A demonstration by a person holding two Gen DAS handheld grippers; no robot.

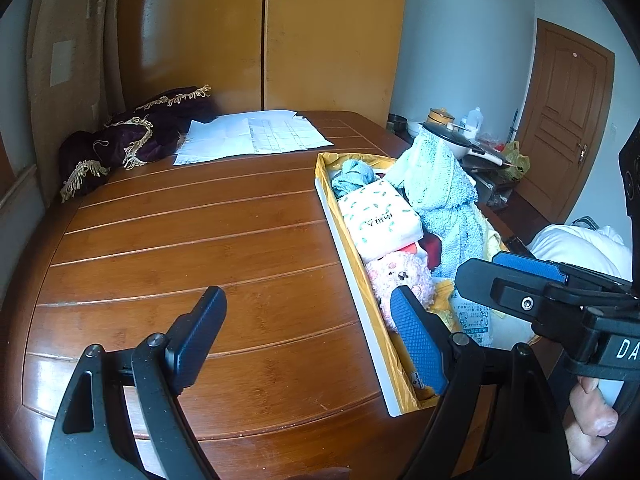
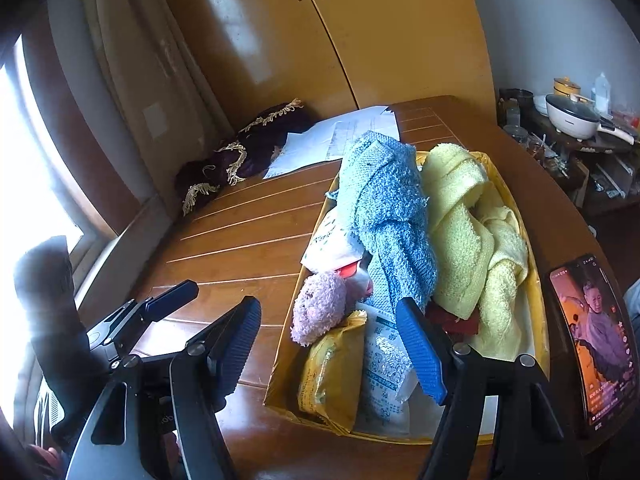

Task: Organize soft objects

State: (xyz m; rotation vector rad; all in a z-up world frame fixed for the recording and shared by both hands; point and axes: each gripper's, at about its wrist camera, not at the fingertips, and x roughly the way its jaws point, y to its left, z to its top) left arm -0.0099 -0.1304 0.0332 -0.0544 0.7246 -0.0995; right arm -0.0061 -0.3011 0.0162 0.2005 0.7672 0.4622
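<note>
Right, I am looking across a wooden worktop [image 1: 192,240] with a long yellow-lined box [image 1: 352,264] lying along its right side. The soft things are sitting inside that box: a blue knitted cloth [image 2: 388,216] heaped high in the middle, a yellow towel [image 2: 468,236] draped just beside it, a pink plush toy [image 2: 320,308] near the front, and a white pack with green flecks [image 1: 380,216] behind the toy. A yellow packet [image 2: 328,380] and a clear printed packet [image 2: 386,372] are lying at the near end of the box. A dark purple fringed cloth [image 1: 128,140] is bunching against the far corner, with loose papers [image 1: 256,136] spread just beside it. A phone [image 2: 596,340] is lying at the worktop's right edge, its screen lit.

The white pack is carrying printed characters, and both packets are showing print, but I am not making any of it out. On the right rig I am reading only "DA" at the picture's edge.

My left tool [image 1: 312,340] is hovering wide apart over the bare wood beside the box, gripping nothing. My right tool [image 2: 332,352] is likewise spread wide above the box's near end, touching nothing as far as I am seeing.
</note>
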